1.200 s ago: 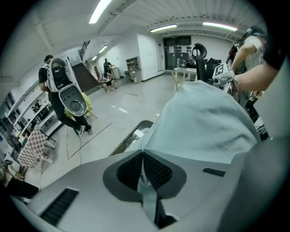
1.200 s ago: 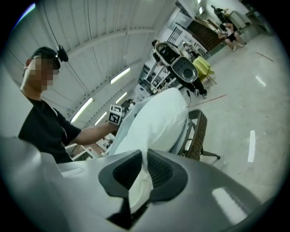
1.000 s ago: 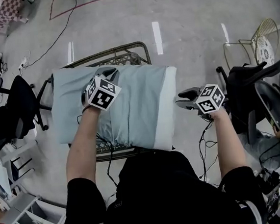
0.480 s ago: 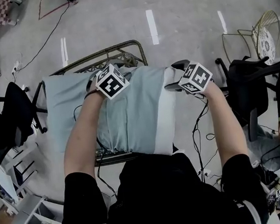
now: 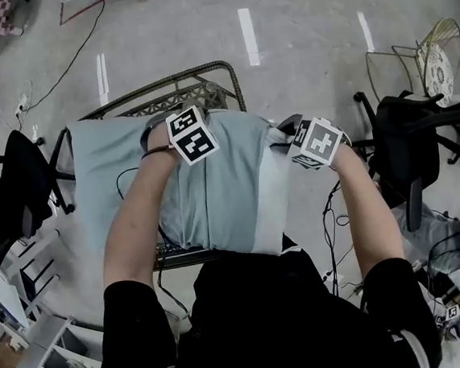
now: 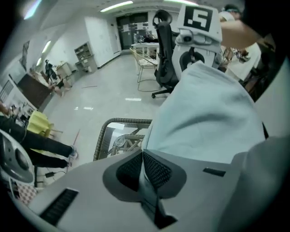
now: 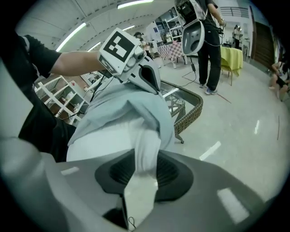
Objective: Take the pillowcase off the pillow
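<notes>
A pillow in a light blue pillowcase [image 5: 214, 189] lies across a wicker table [image 5: 196, 85], its white end [image 5: 269, 208] bared at the right. My left gripper [image 5: 177, 126] stands at the pillow's far edge, pointing steeply down. In the left gripper view its jaws [image 6: 142, 154] have just closed and are shut on a thin fold of the pillowcase [image 6: 208, 113]. My right gripper [image 5: 283, 129] is at the far right corner. Its jaws [image 7: 140, 170] have just been closing and pinch the pillow's white corner [image 7: 142, 154], below the blue pillowcase [image 7: 122, 113].
Black office chairs stand at the left [image 5: 19, 183] and right [image 5: 408, 142] of the table. A wire chair [image 5: 437, 62] is at the far right, a white shelf [image 5: 36, 359] at the near left. Cables [image 5: 328, 234] trail over the grey floor.
The left gripper moved from the pillow's middle to its far edge. The right gripper came in from beside the pillow to its far right corner and took hold of the white fabric.
</notes>
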### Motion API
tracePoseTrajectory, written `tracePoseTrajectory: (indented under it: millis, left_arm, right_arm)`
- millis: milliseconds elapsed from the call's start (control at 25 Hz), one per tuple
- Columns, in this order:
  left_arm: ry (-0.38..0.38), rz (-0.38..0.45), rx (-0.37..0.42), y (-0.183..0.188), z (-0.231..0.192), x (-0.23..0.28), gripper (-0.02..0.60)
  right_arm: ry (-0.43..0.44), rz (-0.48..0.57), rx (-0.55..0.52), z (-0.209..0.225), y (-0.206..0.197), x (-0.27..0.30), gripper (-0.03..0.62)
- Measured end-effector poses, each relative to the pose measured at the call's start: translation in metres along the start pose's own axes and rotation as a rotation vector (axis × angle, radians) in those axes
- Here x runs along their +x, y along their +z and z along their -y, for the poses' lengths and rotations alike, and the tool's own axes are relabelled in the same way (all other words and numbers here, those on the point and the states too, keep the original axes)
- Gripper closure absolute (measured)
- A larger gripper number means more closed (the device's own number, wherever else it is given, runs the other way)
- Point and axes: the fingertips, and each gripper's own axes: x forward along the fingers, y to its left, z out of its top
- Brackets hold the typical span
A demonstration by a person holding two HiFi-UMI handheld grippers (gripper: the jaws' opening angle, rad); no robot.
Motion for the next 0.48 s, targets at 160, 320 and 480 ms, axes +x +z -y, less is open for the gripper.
tracePoseTrajectory:
  millis: [160, 320, 480]
  left_arm:
    - [0.074, -0.035, 0.043, -0.007, 0.0, -0.017, 0.575]
    - [0.124, -0.076, 0.033, -0.032, -0.001, -0.039, 0.575]
    - [0.174, -0.137, 0.053, -0.058, -0.004, -0.051, 0.575]
  right_arm:
    - [-0.016, 0.037, 0.004, -0.011, -0.004, -0.022, 0.494]
    - [-0.027, 0.046, -0.016, -0.024, -0.006, -0.031, 0.503]
    - [-0.036, 0.03, -0.062, -0.028, -0.006, -0.038, 0.523]
